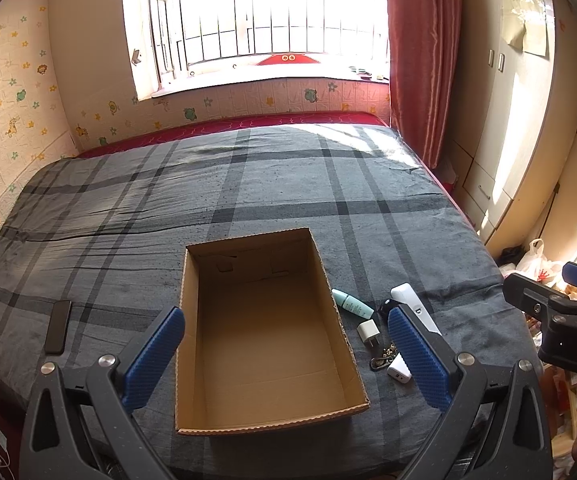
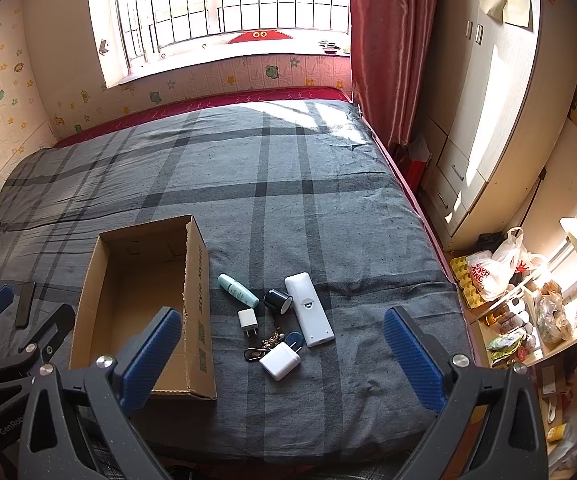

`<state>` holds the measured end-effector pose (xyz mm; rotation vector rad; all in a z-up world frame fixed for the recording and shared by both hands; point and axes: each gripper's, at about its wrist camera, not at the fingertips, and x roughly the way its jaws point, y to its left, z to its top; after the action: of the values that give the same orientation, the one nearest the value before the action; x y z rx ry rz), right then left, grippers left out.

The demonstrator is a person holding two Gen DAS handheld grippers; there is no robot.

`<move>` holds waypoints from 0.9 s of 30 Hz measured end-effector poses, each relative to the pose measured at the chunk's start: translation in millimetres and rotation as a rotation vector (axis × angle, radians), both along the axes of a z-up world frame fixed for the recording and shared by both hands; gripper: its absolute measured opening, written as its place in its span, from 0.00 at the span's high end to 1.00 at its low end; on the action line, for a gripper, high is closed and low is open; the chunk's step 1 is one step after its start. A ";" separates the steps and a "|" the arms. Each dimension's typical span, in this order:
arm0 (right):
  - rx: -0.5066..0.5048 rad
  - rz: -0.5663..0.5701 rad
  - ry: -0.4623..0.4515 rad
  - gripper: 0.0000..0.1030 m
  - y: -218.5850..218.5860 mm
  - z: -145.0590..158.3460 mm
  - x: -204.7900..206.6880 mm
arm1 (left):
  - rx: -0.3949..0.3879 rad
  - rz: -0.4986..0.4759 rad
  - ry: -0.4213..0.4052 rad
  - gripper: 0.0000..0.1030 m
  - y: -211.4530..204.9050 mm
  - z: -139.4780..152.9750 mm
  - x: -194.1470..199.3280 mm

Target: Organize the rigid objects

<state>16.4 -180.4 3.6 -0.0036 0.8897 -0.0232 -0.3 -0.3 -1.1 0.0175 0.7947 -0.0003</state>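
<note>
- the left gripper (image 1: 284, 356) is held above the near end of the box (image 1: 262, 332); its fingers (image 1: 152, 356) are spread wide and nothing is gripped.
- the right gripper (image 2: 282, 356) is held over the cluster of items, fingers (image 2: 414, 356) equally wide apart, nothing held.
- the box (image 2: 198, 308) is seen open and empty on the bed (image 2: 288, 184); no item has been placed yet, so the task is judged to be at its start.
- just right of the box, 6 items are grouped: a tube (image 2: 237, 289), a cap (image 2: 277, 301), a remote (image 2: 308, 309), a small plug (image 2: 247, 319), a charger (image 2: 280, 360) and keys (image 2: 266, 344) with a blue tag (image 2: 293, 338).
- a phone (image 1: 58, 326) is seen left of the box, well apart from the rest.
- risks are judged as follows: the keys touch the charger and tag, so a neighbour could be dragged along by a loose grasp.
- the tube and cap could be rolled away on the soft bedding if nudged.
- the light box wall could be pushed or tipped if struck by a finger.
- the remote could be slipped if pinched off-centre.
- "style m…" is read on the box side, the rest unclear; "das" is read on the right gripper's body in the left view and "genrob" on the left gripper in the right view; red letters on a bag (image 2: 488, 274) by the shelf are too warped to be read surely.
</note>
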 end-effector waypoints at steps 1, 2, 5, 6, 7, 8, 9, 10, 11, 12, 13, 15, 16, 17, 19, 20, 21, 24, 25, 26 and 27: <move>0.001 0.001 0.001 0.00 0.4 -0.5 0.4 | 0.000 0.000 0.000 0.00 0.3 0.0 0.2; 0.002 0.001 0.003 0.00 0.3 -1.0 0.9 | 0.001 -0.001 0.000 0.00 0.3 -0.1 0.4; 0.004 0.001 0.007 0.00 0.6 -2.1 1.5 | 0.001 0.001 0.000 0.00 2.5 0.8 0.8; 0.003 0.001 0.006 0.00 0.9 -2.0 1.4 | 0.000 0.001 0.000 0.00 2.0 0.7 0.4; 0.003 0.001 0.004 0.00 0.8 -1.0 1.1 | 0.000 0.001 0.000 0.00 2.3 0.7 0.5; 0.003 0.002 0.002 0.00 0.8 0.0 0.7 | 0.001 0.001 -0.001 0.00 2.2 0.6 0.1; 0.003 0.001 0.002 0.00 1.1 0.3 0.6 | 0.000 0.002 -0.002 0.00 2.6 1.3 0.2; 0.003 0.001 0.001 0.00 1.1 0.3 0.5 | -0.001 0.002 -0.002 0.00 3.1 1.3 0.1; 0.003 0.001 0.001 0.00 1.3 0.5 0.5 | -0.001 0.002 -0.001 0.00 3.8 1.2 0.4; 0.003 0.002 0.003 0.00 1.2 0.3 0.7 | 0.000 0.003 -0.002 0.00 3.2 1.4 0.1; 0.004 0.002 0.003 0.00 1.0 0.1 0.4 | 0.000 0.002 -0.001 0.00 3.7 1.3 0.0; 0.004 0.004 0.008 0.00 0.9 -0.8 1.1 | 0.001 0.003 0.002 0.00 3.2 0.7 0.5; 0.003 0.005 0.009 0.00 1.4 -0.6 1.0 | 0.002 0.003 0.003 0.00 2.8 -0.4 1.5; 0.002 0.006 0.009 0.00 1.8 -0.4 0.8 | 0.001 0.003 0.003 0.00 3.0 -0.5 1.5; 0.001 0.008 0.009 0.00 2.6 -0.9 1.2 | 0.002 0.003 0.003 0.00 2.8 -0.6 1.4; 0.001 0.008 0.009 0.00 2.8 -0.6 1.2 | 0.000 0.003 0.003 0.00 3.0 -0.6 1.3; 0.001 0.007 0.009 0.00 2.9 -1.0 1.1 | -0.001 0.001 0.004 0.00 3.1 -0.8 1.4; 0.002 0.005 0.010 0.00 3.0 -0.7 0.9 | -0.001 0.001 0.006 0.00 3.0 -1.5 2.1; 0.002 0.005 0.010 0.00 2.8 -1.4 1.5 | -0.002 0.000 0.006 0.00 2.9 -1.6 2.0; 0.001 0.005 0.009 0.00 3.0 -1.6 1.5 | -0.001 0.000 0.006 0.00 2.9 -1.8 2.0; 0.001 0.005 0.010 0.00 2.9 -1.9 1.7 | 0.000 0.001 0.007 0.00 3.0 -2.0 2.2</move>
<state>18.1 -177.5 1.7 -0.0054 0.8996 -0.0178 1.9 2.7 -3.0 0.0169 0.8016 0.0007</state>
